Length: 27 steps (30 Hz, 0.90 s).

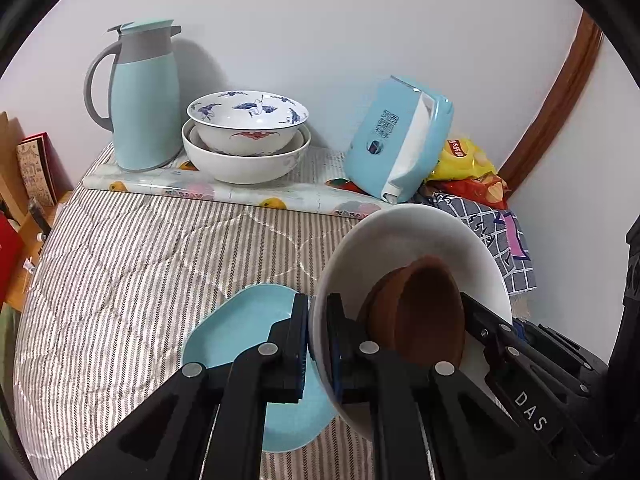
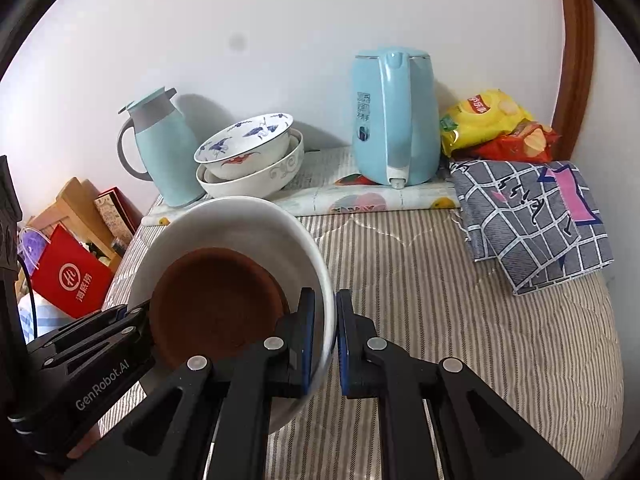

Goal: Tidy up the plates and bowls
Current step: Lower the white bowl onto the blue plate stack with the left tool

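Both grippers, left (image 1: 318, 344) and right (image 2: 325, 344), clamp opposite rims of the white ceramic bowl (image 2: 240, 220) (brown bowl (image 2: 216, 300) nested inside), held over the striped quilt (image 2: 460, 320); blue plate (image 1: 240, 328) and patterned stack (image 1: 246, 136) remain unjoined.

The left claw (image 1: 318, 344) points steeply downward, its two fingers closed tight on the left rim of the white bowl (image 1: 404, 236). The right claw (image 2: 325, 340) slants down alike, pinching the opposite rim of that bowl. Both claws face each other across it.
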Motion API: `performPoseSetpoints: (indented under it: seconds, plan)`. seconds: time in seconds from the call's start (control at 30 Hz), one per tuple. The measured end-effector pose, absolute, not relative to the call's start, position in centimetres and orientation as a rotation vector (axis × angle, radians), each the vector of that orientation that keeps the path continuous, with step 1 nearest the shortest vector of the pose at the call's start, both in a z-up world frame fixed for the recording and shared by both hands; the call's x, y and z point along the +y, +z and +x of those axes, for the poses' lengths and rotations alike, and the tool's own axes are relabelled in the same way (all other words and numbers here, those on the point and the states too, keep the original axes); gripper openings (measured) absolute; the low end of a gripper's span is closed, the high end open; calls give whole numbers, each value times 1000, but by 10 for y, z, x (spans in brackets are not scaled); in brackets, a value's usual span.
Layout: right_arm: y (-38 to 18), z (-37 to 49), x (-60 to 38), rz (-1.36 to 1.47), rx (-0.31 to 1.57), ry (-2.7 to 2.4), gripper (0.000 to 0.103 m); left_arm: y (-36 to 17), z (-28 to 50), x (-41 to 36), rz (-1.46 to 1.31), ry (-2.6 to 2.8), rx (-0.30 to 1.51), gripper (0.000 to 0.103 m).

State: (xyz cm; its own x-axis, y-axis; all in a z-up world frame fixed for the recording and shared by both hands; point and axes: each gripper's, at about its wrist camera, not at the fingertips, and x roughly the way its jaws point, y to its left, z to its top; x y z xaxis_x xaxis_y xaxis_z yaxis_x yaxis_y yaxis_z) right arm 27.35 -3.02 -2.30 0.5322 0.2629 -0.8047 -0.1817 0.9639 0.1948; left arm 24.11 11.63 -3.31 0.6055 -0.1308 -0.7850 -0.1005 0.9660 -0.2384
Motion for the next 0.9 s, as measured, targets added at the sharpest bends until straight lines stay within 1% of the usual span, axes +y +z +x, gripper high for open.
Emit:
performPoseSetpoints:
  seconds: [0.9]
  plan:
    - [-47, 282, -1, 77, 1014, 311, 10, -55, 245, 147, -302, 24, 959, 10]
